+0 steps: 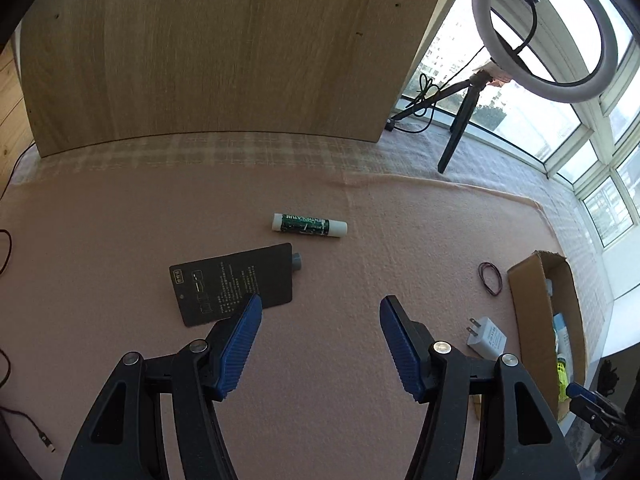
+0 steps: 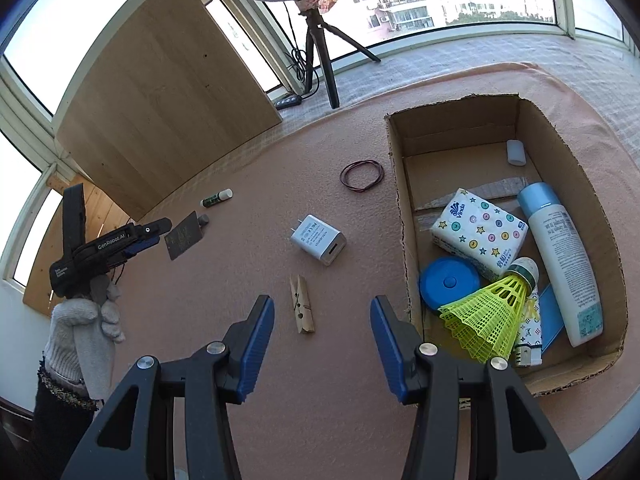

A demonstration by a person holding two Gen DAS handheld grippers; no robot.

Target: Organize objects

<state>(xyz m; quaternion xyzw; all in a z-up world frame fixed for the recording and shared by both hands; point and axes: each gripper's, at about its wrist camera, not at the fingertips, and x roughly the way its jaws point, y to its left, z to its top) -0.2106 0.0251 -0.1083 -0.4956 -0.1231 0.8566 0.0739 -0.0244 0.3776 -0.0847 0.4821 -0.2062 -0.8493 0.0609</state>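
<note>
My left gripper point(image 1: 320, 308) is open and empty above the pink cloth, just short of a black card point(image 1: 234, 288) with a grey cap at its edge. A green and white lip balm tube point(image 1: 309, 225) lies beyond it. My right gripper point(image 2: 322, 308) is open and empty, with a wooden clothespin point(image 2: 302, 304) lying between its fingers' line. A white charger plug point(image 2: 319, 239) and a loop of rubber bands point(image 2: 362, 175) lie further ahead. The cardboard box point(image 2: 404, 208) on the right holds a tissue pack, a lotion bottle, a blue lid and a yellow shuttlecock point(image 2: 486, 316).
A wooden board point(image 1: 208, 52) stands at the back of the cloth. A ring light on a tripod point(image 1: 540, 32) stands by the windows. The left gripper and gloved hand point(image 2: 100, 248) show at the left of the right wrist view. Cables lie at the far left.
</note>
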